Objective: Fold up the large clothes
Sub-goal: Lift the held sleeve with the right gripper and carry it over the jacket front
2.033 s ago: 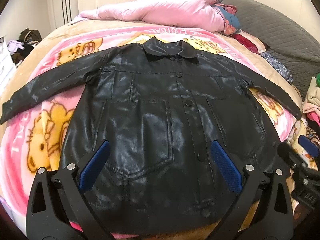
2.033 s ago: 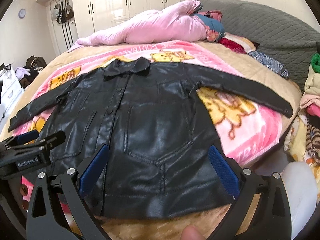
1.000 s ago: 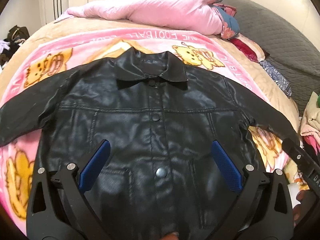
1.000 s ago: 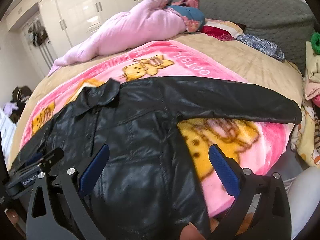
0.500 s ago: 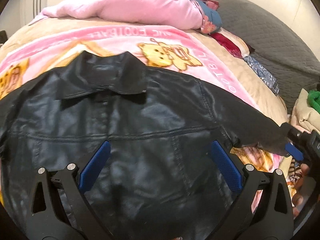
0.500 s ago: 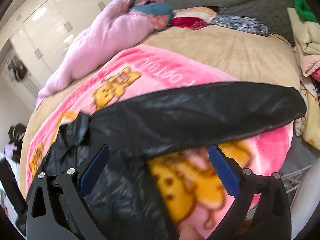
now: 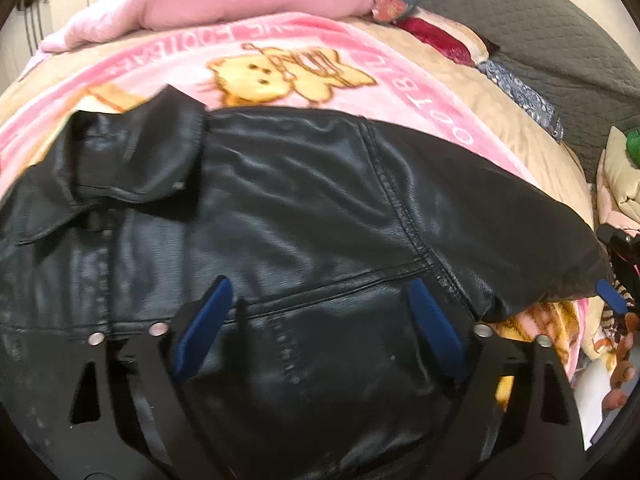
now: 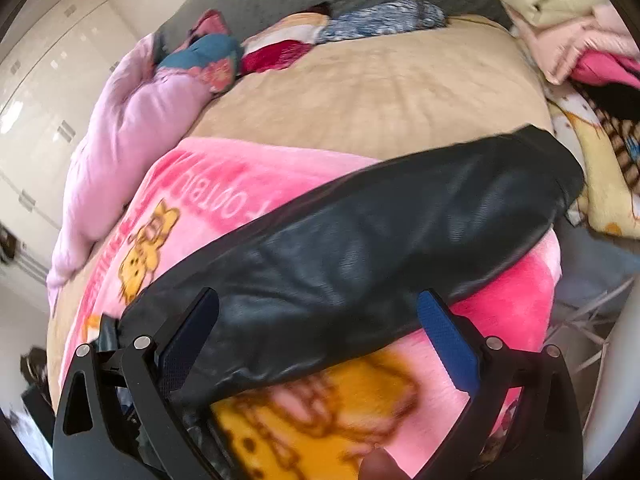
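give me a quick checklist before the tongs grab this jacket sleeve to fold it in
1. Black leather jacket spread flat, front up, on the pink cartoon blanket: ok.
2. Sleeve laid out straight with its cuff near the bed edge: ok.
3. Right tongs open, sleeve between the jaws, pads not pressing yet: ok.
4. Left tongs open over the shoulder seam, jaws have just been closing, nothing gripped: ok.
5. Collar lying flat: not ok, one corner is flipped up.
6. Other sleeve laid straight: cannot tell, out of view.
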{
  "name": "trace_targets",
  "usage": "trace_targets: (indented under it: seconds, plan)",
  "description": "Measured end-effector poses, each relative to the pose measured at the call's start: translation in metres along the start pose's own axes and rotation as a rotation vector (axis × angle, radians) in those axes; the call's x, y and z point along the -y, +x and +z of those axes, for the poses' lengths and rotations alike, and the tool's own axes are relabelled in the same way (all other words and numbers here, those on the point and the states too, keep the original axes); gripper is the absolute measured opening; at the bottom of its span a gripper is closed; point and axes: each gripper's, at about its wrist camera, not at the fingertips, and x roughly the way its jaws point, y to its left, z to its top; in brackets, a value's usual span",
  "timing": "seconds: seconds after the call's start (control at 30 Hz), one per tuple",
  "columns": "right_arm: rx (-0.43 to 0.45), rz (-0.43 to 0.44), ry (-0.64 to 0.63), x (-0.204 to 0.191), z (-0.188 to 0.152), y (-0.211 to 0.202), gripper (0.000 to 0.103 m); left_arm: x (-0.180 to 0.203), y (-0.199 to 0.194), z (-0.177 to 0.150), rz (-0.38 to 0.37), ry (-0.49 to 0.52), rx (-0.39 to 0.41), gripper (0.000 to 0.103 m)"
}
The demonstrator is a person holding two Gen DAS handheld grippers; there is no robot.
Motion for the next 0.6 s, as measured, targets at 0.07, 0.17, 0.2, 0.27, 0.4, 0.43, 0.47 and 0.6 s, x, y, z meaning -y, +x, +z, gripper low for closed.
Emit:
trace_targets:
  seconds: [0.07, 0.17, 0.2, 0.27, 0.4, 0.43, 0.47, 0.6]
  plan:
    - [0.007, -0.019, 0.030, 0.014, -0.001, 0.003, 0.099, 0.004, 0.009, 0.003, 0.002, 0.013, -0.003, 0.073]
    - [0.007, -0.034, 0.073, 0.034, -0.002, 0.007, 0.099, 0.006, 0.021, 0.012, 0.022, 0.006, 0.007, 0.073]
    - [0.004, -0.034, 0.092, 0.041, -0.001, 0.010, 0.099, 0.006, 0.025, 0.014, 0.027, -0.002, 0.009, 0.073]
    - [-0.007, -0.027, 0.134, 0.055, 0.001, 0.016, 0.099, 0.007, 0.033, 0.021, 0.041, -0.005, 0.019, 0.073]
    - [0.003, 0.049, 0.198, 0.074, 0.011, 0.026, 0.099, 0.006, 0.044, 0.035, 0.057, -0.013, 0.026, 0.075]
    - [0.003, 0.058, 0.208, 0.076, 0.013, 0.027, 0.099, 0.006, 0.047, 0.039, 0.058, -0.017, 0.028, 0.075]
    - [0.003, 0.065, 0.223, 0.079, 0.016, 0.030, 0.099, 0.005, 0.051, 0.045, 0.061, -0.022, 0.032, 0.075]
    - [0.016, 0.068, 0.225, 0.079, 0.026, 0.036, 0.099, 0.003, 0.067, 0.063, 0.076, -0.039, 0.036, 0.081]
